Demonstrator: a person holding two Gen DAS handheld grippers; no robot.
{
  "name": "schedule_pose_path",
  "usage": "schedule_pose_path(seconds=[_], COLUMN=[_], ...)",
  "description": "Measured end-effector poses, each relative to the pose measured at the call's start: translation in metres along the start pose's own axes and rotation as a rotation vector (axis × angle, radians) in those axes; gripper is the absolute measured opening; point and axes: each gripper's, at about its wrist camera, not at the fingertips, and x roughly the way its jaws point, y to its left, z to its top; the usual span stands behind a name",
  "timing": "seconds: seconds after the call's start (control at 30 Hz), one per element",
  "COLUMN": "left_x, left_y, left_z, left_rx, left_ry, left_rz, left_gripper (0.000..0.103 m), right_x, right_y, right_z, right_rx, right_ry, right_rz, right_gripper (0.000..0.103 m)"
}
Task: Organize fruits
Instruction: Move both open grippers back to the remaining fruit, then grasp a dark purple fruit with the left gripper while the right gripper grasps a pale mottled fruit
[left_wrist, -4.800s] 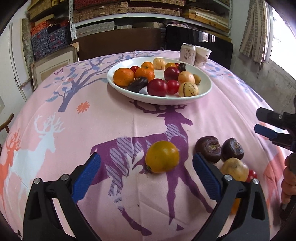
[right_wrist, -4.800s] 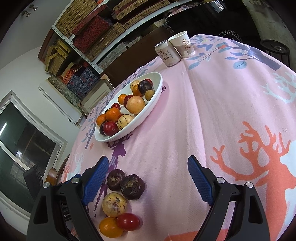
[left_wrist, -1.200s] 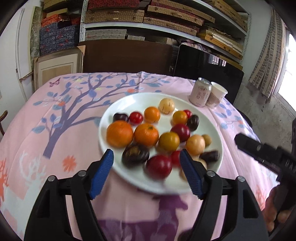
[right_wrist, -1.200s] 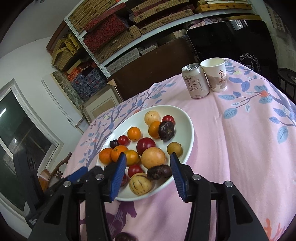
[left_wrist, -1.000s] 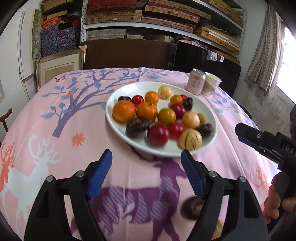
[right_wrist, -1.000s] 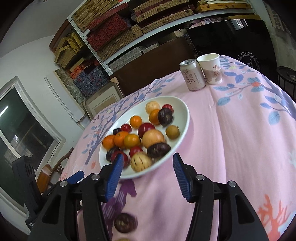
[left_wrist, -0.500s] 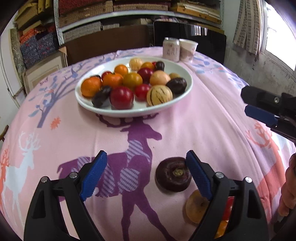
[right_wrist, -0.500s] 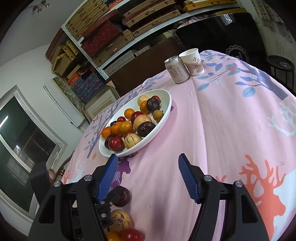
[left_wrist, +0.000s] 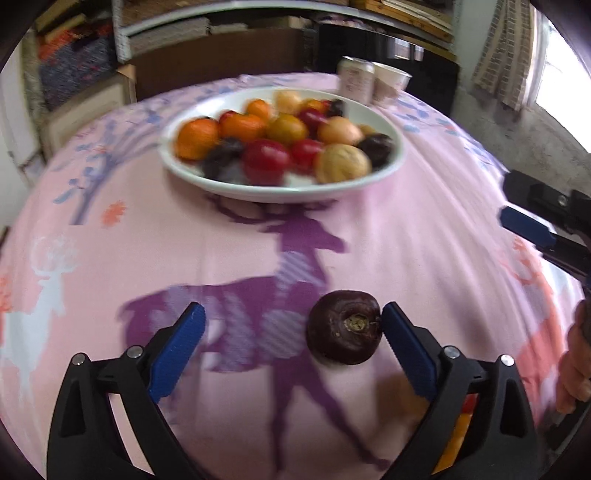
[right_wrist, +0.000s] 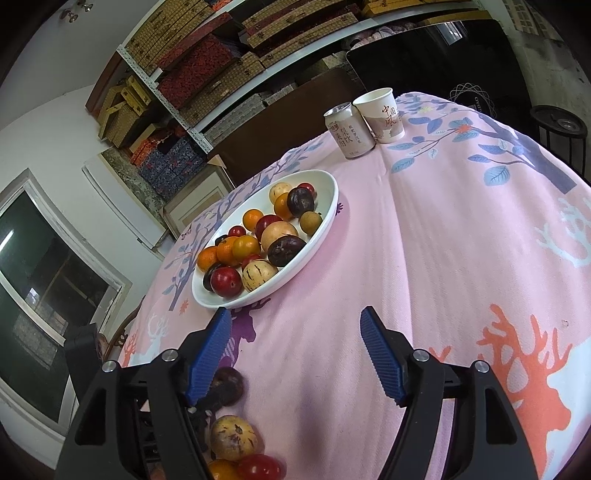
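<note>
The left tongs (left_wrist: 293, 326) hang low over a pink tabletop (left_wrist: 424, 236) printed with deer and trees. Their blue pads stand wide apart and have just been opening. A dark purple passion fruit (left_wrist: 344, 326) lies on the cloth between them, close against the right-hand pad (left_wrist: 406, 347) and well clear of the other; whether that pad touches the fruit cannot be told. Nothing is gripped.

The right tongs (right_wrist: 295, 343) hover over bare pink cloth, jaws moderately wide and empty, having also just been opening. Just beside and below their left-hand pad lie the loose fruits: the same dark passion fruit (right_wrist: 227, 386), then a pale striped pepino melon (right_wrist: 232, 437), a red tomato (right_wrist: 260, 467) and an orange fruit (right_wrist: 221, 470) at the bottom edge, huddled together.

Farther across the tabletop sits a white oval plate (right_wrist: 325, 218) heaped with fruit: oranges, red plums or tomatoes, more dark passion fruits, a striped melon and pale round fruits. In the left view this plate (left_wrist: 397, 162) is blurred.

Beyond the plate a drinks can (right_wrist: 349, 129) and a paper cup (right_wrist: 382, 114) stand side by side, touching or nearly so. Shelves of woven boxes (right_wrist: 207, 70) line the wall behind. At the right edge of the left view, part of a person's hand (left_wrist: 574, 369) shows.
</note>
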Motion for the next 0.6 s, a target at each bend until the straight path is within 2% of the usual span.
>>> schedule_pose_path(seconds=[0.07, 0.13, 0.23, 0.43, 0.6], left_x=[-0.006, -0.01, -0.014, -0.011, -0.009], left_y=[0.011, 0.024, 0.036, 0.033, 0.035], left_z=[-0.003, -0.007, -0.015, -0.015, -0.013], left_rx=[-0.004, -0.026, -0.067, -0.044, -0.069], left_ry=[-0.037, -0.048, -0.048, -0.046, -0.053], left_rz=[0.109, 0.164, 0.138, 0.105, 0.082], left_gripper=[0.095, 0.094, 0.094, 0.094, 0.092], right_x=[0.0, 0.0, -0.002, 0.002, 0.006], right_y=[-0.001, -0.001, 0.001, 0.009, 0.024], right_z=[0.0, 0.0, 0.0, -0.004, -0.017], right_rx=[0.006, 0.004, -0.003, -0.039, -0.108], right_ry=[0.002, 0.001, -0.002, 0.016, 0.085], right_rz=[0.003, 0.007, 0.015, 0.017, 0.066], right_gripper=[0.073, 0.073, 0.073, 0.073, 0.073])
